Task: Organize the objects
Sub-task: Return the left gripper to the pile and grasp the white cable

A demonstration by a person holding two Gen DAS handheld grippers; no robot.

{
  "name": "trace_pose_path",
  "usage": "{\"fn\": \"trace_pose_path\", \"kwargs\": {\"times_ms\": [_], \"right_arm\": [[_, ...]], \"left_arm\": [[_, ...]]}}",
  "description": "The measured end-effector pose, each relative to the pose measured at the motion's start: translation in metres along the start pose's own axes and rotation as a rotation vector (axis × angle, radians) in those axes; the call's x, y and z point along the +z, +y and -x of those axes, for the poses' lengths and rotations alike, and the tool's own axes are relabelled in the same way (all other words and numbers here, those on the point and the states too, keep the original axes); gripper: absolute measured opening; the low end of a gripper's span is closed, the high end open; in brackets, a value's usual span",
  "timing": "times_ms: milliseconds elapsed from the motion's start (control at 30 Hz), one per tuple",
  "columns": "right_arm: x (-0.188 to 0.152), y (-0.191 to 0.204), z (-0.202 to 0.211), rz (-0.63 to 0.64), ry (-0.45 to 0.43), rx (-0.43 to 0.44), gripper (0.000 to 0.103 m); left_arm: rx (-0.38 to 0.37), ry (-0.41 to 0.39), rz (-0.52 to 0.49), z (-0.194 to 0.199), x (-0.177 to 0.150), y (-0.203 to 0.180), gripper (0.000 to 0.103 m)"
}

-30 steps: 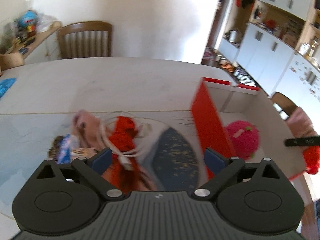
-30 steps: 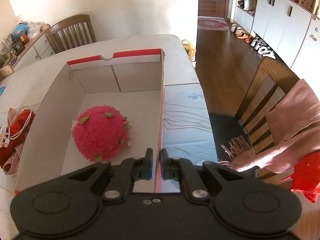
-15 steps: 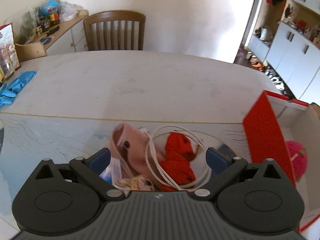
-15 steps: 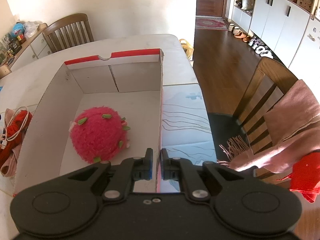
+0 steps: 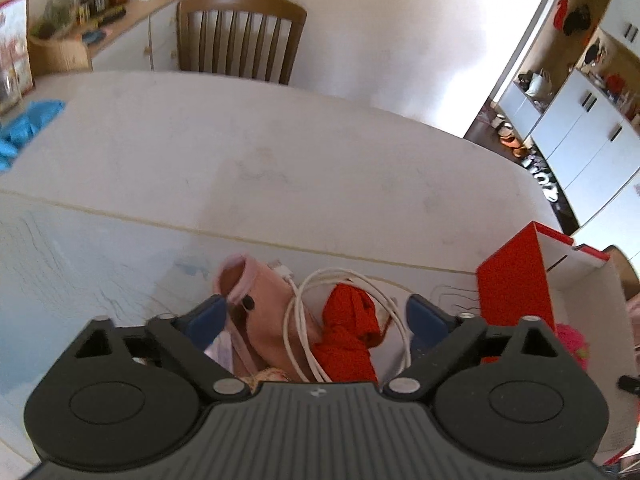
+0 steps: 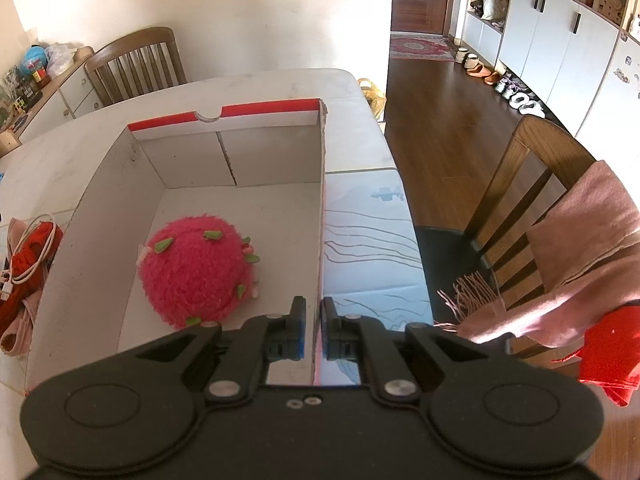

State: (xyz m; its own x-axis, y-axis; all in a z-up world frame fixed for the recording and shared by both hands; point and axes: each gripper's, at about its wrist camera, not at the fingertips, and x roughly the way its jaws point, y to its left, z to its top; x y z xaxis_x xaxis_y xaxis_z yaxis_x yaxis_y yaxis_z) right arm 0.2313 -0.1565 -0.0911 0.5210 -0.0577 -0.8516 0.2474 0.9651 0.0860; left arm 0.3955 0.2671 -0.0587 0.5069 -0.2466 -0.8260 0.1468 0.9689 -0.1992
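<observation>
The red-and-white cardboard box (image 6: 240, 184) is steadied by the right tongs (image 6: 313, 330), clenched on its three-o'clock wall, while the left tongs (image 5: 316, 316), spread wide, are poised astride the coiled white cable (image 5: 344, 280) and red cloth (image 5: 348, 328) for grasping.

One box (image 6: 100, 184); one plush (image 6: 196, 268); two chairs (image 6: 136, 64)

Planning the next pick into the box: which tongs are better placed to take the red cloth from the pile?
Left. The left tongs are open and straddle the pile, with the red cloth and white cable between them. The right tongs are shut on the cardboard box wall, steadying it.
</observation>
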Motion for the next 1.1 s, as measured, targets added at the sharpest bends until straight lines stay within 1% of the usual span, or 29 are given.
{"fn": "trace_pose_path", "kwargs": {"times_ms": [33, 100, 133, 167, 200, 267, 333, 433, 500, 600, 867, 900, 967, 1033, 1067, 1100], "right_arm": [[0.000, 0.000, 0.000, 0.000, 0.000, -0.001, 0.007], [0.000, 0.000, 0.000, 0.000, 0.000, 0.000, 0.007], [0.000, 0.000, 0.000, 0.001, 0.000, 0.000, 0.007], [0.000, 0.000, 0.000, 0.000, 0.001, 0.000, 0.007], [0.000, 0.000, 0.000, 0.000, 0.000, 0.000, 0.007], [0.000, 0.000, 0.000, 0.000, 0.000, -0.001, 0.007], [0.000, 0.000, 0.000, 0.000, 0.000, -0.001, 0.007], [0.000, 0.000, 0.000, 0.000, 0.000, 0.000, 0.007], [0.000, 0.000, 0.000, 0.000, 0.001, 0.000, 0.007], [0.000, 0.000, 0.000, 0.000, 0.000, 0.000, 0.007], [0.000, 0.000, 0.000, -0.001, 0.001, 0.000, 0.007], [0.000, 0.000, 0.000, -0.002, 0.001, 0.000, 0.007], [0.000, 0.000, 0.000, -0.001, 0.001, 0.000, 0.007], [0.000, 0.000, 0.000, -0.001, 0.000, 0.000, 0.007], [0.000, 0.000, 0.000, -0.002, 0.000, 0.000, 0.007], [0.000, 0.000, 0.000, -0.002, 0.000, 0.000, 0.007]], "left_arm": [[-0.010, 0.011, 0.012, -0.002, 0.000, 0.001, 0.085], [-0.017, 0.032, 0.031, -0.005, -0.002, 0.004, 0.076], [-0.021, 0.041, 0.041, -0.008, -0.004, 0.005, 0.074], [-0.030, 0.050, 0.050, -0.009, -0.004, 0.006, 0.069], [-0.045, 0.065, 0.061, -0.012, -0.005, 0.008, 0.065], [-0.048, 0.079, 0.070, -0.016, -0.006, 0.008, 0.065], [-0.048, 0.092, 0.078, -0.019, -0.007, 0.009, 0.062], [-0.052, 0.121, 0.116, -0.026, -0.008, 0.014, 0.055], [-0.054, 0.140, 0.144, -0.031, -0.009, 0.017, 0.048], [-0.044, 0.161, 0.169, -0.038, -0.011, 0.021, 0.042], [-0.054, 0.176, 0.263, -0.051, -0.011, 0.034, 0.041], [-0.057, 0.174, 0.265, -0.051, -0.011, 0.034, 0.037], [-0.067, 0.171, 0.267, -0.051, -0.012, 0.034, 0.032], [-0.069, 0.163, 0.265, -0.049, -0.013, 0.035, 0.023], [-0.073, 0.156, 0.268, -0.048, -0.014, 0.035, 0.015], [-0.071, 0.149, 0.271, -0.047, -0.015, 0.035, 0.012]]}}
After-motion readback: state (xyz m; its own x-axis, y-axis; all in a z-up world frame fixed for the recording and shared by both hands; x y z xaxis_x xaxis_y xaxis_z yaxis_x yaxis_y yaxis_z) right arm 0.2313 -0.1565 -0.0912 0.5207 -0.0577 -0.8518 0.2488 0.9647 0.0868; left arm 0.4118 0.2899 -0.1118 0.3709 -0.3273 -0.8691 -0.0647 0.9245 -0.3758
